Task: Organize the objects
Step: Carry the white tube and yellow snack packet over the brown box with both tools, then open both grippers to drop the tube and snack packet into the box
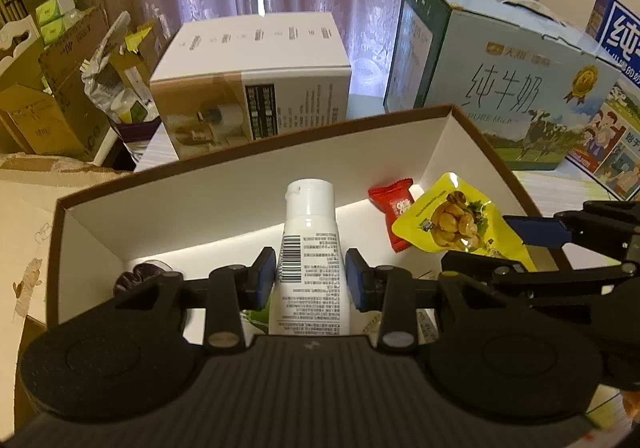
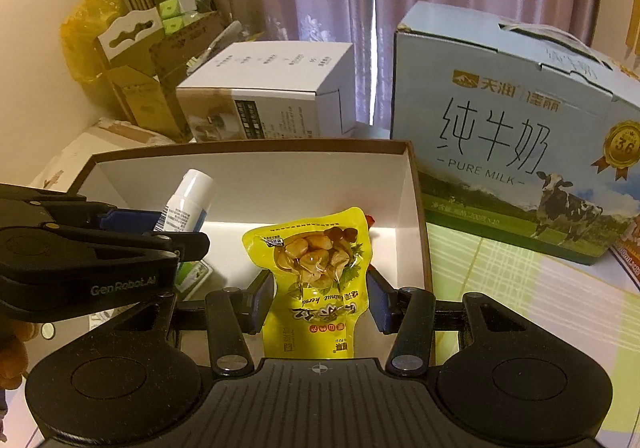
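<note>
We hold both items over the open box (image 1: pixel 256 168): left claw (image 1: pixel 311 276) clamps the white tube (image 1: pixel 310 248), right claw (image 2: pixel 320 296) clamps the yellow snack pouch (image 2: pixel 316 268) at its 3 o'clock. Placing step, we judge; next calls for lowering, then releasing.

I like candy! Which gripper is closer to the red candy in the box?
Right. The right gripper holds the yellow pouch right beside the red candy; the left gripper, holding the white tube, is farther away.
</note>
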A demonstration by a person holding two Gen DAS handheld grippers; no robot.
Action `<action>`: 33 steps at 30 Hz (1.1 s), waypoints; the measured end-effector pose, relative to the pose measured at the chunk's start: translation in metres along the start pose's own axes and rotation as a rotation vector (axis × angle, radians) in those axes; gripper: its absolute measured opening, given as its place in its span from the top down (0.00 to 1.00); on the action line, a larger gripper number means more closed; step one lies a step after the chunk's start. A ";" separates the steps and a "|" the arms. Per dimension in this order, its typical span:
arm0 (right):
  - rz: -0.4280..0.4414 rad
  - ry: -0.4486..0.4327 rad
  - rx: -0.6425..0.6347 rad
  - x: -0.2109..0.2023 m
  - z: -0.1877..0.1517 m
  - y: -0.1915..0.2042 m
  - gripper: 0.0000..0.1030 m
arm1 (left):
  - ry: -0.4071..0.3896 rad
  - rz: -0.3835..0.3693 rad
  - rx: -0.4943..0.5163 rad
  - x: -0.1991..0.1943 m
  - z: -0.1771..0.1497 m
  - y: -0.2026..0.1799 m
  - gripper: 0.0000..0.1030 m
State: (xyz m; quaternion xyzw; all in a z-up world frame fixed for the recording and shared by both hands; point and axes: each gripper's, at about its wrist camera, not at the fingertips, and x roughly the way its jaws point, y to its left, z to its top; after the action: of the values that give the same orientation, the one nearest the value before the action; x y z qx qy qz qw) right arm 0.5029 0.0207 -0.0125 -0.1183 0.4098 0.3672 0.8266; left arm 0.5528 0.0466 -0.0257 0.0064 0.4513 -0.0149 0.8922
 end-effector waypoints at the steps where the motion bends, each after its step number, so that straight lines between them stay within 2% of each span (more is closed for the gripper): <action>1: -0.001 0.001 0.000 0.001 0.000 0.000 0.55 | 0.004 0.000 0.000 0.002 0.000 0.000 0.68; 9: -0.005 -0.001 0.004 0.005 0.002 -0.002 0.55 | 0.022 -0.006 -0.017 0.017 0.001 0.001 0.69; 11: -0.004 -0.004 0.004 0.005 0.003 -0.001 0.55 | 0.002 -0.004 -0.023 0.015 0.003 0.002 0.63; 12: -0.004 -0.005 0.005 0.004 0.003 -0.002 0.55 | -0.006 -0.002 -0.024 0.014 0.004 0.003 0.56; 15: 0.000 -0.008 0.007 0.004 0.005 -0.001 0.55 | -0.024 0.005 -0.019 0.011 0.008 0.005 0.53; 19: 0.005 -0.006 0.004 0.005 0.006 0.000 0.55 | -0.027 0.017 -0.026 0.008 0.009 0.011 0.40; 33: 0.044 -0.017 0.014 0.015 0.014 0.009 0.52 | -0.012 0.090 -0.037 0.007 0.002 0.035 0.22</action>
State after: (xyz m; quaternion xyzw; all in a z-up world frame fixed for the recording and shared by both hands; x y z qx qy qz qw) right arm 0.5105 0.0420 -0.0144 -0.1005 0.4080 0.3836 0.8224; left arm 0.5594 0.0810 -0.0299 0.0100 0.4456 0.0335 0.8946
